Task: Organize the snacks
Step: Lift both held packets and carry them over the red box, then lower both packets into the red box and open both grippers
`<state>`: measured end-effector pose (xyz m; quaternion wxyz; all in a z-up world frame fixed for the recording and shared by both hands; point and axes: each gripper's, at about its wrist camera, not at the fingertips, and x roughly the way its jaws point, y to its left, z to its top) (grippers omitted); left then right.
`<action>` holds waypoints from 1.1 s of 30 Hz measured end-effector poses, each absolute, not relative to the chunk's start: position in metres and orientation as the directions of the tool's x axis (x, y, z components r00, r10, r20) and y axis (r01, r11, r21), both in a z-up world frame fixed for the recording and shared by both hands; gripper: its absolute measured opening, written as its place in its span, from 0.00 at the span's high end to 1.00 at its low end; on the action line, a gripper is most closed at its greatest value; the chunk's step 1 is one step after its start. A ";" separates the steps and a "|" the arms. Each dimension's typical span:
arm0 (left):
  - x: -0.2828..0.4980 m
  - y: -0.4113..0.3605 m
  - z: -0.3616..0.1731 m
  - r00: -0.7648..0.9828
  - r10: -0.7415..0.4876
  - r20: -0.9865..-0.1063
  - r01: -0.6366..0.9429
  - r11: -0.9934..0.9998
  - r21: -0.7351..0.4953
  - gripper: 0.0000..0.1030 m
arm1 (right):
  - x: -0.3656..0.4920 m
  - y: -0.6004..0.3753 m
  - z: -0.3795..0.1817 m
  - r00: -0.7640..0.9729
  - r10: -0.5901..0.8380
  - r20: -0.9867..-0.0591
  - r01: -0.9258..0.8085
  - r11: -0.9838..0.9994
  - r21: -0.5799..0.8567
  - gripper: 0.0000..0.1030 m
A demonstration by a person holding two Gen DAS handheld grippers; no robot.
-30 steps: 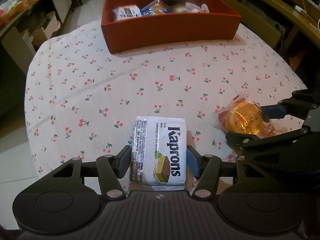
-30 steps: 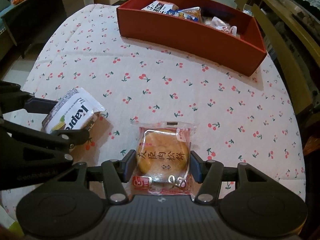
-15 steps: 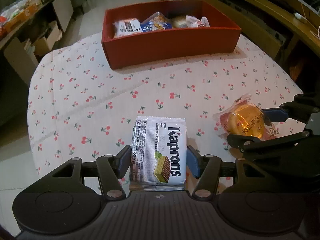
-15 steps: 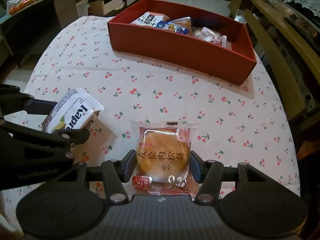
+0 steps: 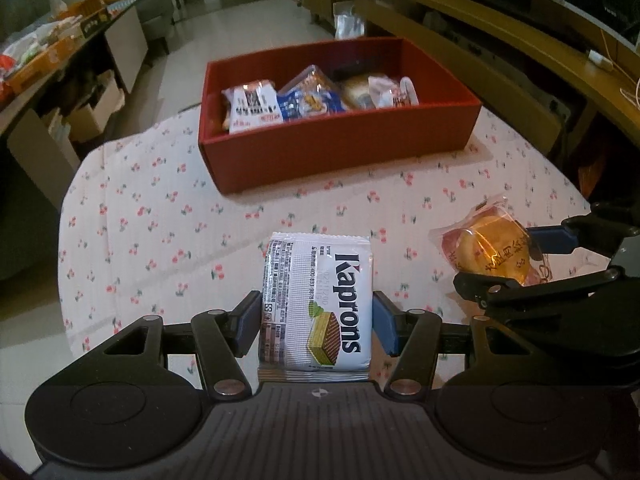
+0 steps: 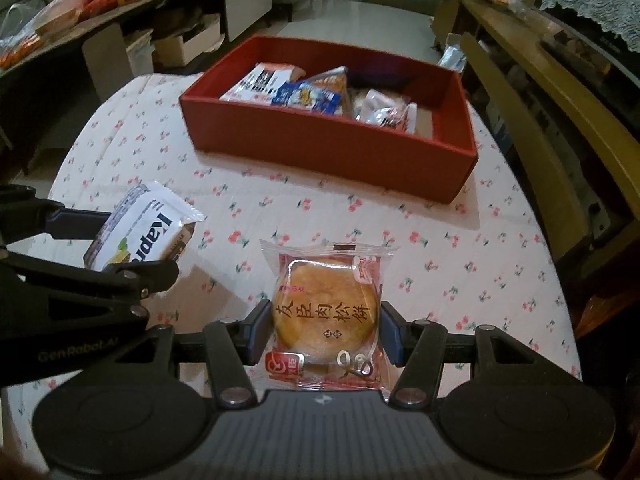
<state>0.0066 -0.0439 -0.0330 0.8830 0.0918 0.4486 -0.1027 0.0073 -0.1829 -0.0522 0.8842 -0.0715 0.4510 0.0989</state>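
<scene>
Carry step, both packets lifted clear of the cherry-print cloth [image 5: 168,200]. Left gripper [image 5: 316,322] clamped partway on the wafer pack [image 5: 320,300]; right gripper [image 6: 324,330] clamped partway on the wrapped pastry [image 6: 326,312]. Next, by judgement: forward over the near wall of the red box [image 6: 332,144], then release into the free right-hand end beside the snacks already inside

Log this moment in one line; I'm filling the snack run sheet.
left hand-held gripper: shut on Kaprons wafer pack | right hand-held gripper: shut on pork floss cake | red box: part filled, ahead
</scene>
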 end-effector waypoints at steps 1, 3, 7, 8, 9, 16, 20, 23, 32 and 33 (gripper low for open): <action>0.009 -0.045 -0.031 0.582 -0.100 -0.807 0.263 0.962 0.071 0.38 | 0.009 -0.184 -0.051 0.578 0.111 -0.808 -0.236 0.971 -0.036 0.34; 0.013 -0.046 -0.027 0.590 -0.101 -0.801 0.263 0.962 0.072 0.38 | 0.013 -0.186 -0.047 0.586 0.110 -0.803 -0.230 0.973 -0.035 0.34; 0.024 -0.049 -0.019 0.605 -0.103 -0.789 0.260 0.963 0.073 0.38 | 0.024 -0.189 -0.040 0.602 0.105 -0.792 -0.215 0.976 -0.034 0.34; 0.027 -0.050 -0.017 0.609 -0.104 -0.786 0.260 0.963 0.074 0.38 | 0.028 -0.190 -0.038 0.607 0.105 -0.788 -0.210 0.977 -0.031 0.34; 0.030 -0.051 -0.015 0.614 -0.105 -0.782 0.260 0.963 0.074 0.38 | 0.031 -0.191 -0.036 0.612 0.104 -0.784 -0.203 0.979 -0.028 0.34; 0.061 -0.060 0.003 0.644 -0.124 -0.755 0.259 0.964 0.063 0.38 | 0.059 -0.203 -0.020 0.649 0.095 -0.755 -0.149 0.989 -0.004 0.34; 0.083 -0.062 0.011 0.654 -0.135 -0.745 0.252 0.967 0.046 0.38 | 0.081 -0.209 -0.011 0.665 0.090 -0.741 -0.128 0.992 0.005 0.34; 0.098 -0.063 0.016 0.662 -0.139 -0.736 0.242 0.970 0.034 0.38 | 0.098 -0.210 -0.005 0.680 0.081 -0.728 -0.112 0.994 0.007 0.34; 0.148 -0.065 0.018 0.682 -0.114 -0.723 0.205 0.978 0.039 0.38 | 0.151 -0.215 -0.006 0.689 0.094 -0.718 -0.096 0.995 0.039 0.34; 0.153 -0.065 0.017 0.680 -0.113 -0.724 0.202 0.979 0.037 0.38 | 0.156 -0.215 -0.007 0.688 0.094 -0.719 -0.094 0.995 0.041 0.34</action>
